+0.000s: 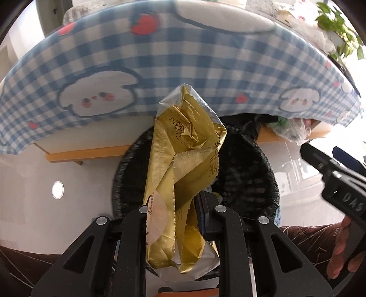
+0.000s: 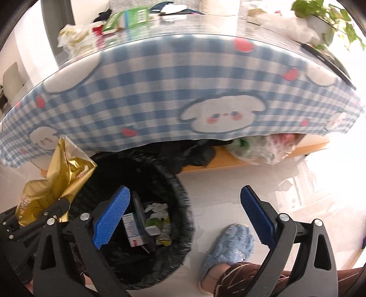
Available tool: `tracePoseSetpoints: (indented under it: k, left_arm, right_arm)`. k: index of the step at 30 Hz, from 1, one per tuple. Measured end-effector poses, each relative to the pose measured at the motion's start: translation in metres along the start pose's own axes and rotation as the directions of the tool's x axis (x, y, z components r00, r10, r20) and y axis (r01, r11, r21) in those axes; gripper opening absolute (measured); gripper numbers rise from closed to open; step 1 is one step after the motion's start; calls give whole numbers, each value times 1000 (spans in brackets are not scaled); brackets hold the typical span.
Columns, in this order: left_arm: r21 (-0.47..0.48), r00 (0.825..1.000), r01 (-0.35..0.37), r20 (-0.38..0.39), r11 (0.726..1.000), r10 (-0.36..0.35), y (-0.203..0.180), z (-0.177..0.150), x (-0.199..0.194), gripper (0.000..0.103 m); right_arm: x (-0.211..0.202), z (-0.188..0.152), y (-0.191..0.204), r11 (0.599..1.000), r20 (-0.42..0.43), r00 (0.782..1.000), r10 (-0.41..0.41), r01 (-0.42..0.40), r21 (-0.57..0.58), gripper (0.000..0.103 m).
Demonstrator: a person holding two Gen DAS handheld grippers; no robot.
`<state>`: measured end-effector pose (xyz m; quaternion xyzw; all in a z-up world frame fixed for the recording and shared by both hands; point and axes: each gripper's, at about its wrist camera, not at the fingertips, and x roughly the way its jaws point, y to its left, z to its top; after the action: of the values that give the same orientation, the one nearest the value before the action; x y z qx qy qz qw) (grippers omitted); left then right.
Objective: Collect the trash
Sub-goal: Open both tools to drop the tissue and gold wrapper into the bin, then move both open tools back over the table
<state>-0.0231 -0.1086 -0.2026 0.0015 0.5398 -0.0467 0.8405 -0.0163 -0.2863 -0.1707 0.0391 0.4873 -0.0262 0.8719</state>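
My left gripper is shut on a crumpled gold foil wrapper and holds it above the black-lined trash bin on the floor. The wrapper and the left gripper also show at the left of the right wrist view. My right gripper is open and empty, with blue pads, above the bin and the floor beside it. The bin holds cartons and crumpled paper.
A table with a blue checked cloth hangs over the bin. More trash and a potted plant sit on top. A plastic bag lies on the lower shelf. My slippered foot stands right of the bin.
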Motion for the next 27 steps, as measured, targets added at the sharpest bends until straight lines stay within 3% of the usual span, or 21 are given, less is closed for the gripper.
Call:
tracePoseSetpoints:
  k: [6,9,12,22,27]
  left_arm:
    - [16,1000,29,8,999,-29,-21,4,0,21]
    - [22,999,29,24,999,-30,-23,5,-5,37]
    - [36,999,20,40,999,-21,-26,6,-9,41]
    - [23,995,-24,99,999,22,-14,10,-35,80]
    - [13,987,-17,162,1000,15,-7,15,-62,90]
  right_arm:
    - [-5,0,-24,999,8,1000,-23,23,34,93]
    - [-3,-2,-24,999,5,999,-34,34,26,93]
    - [-5,-2,-21,999,7,999,-35,35,17,93]
    - [-17,2,-15,1000,30,1000,-3,3,13,93]
    - [-33,10,-11,1000,65,998,13,-14,8,93]
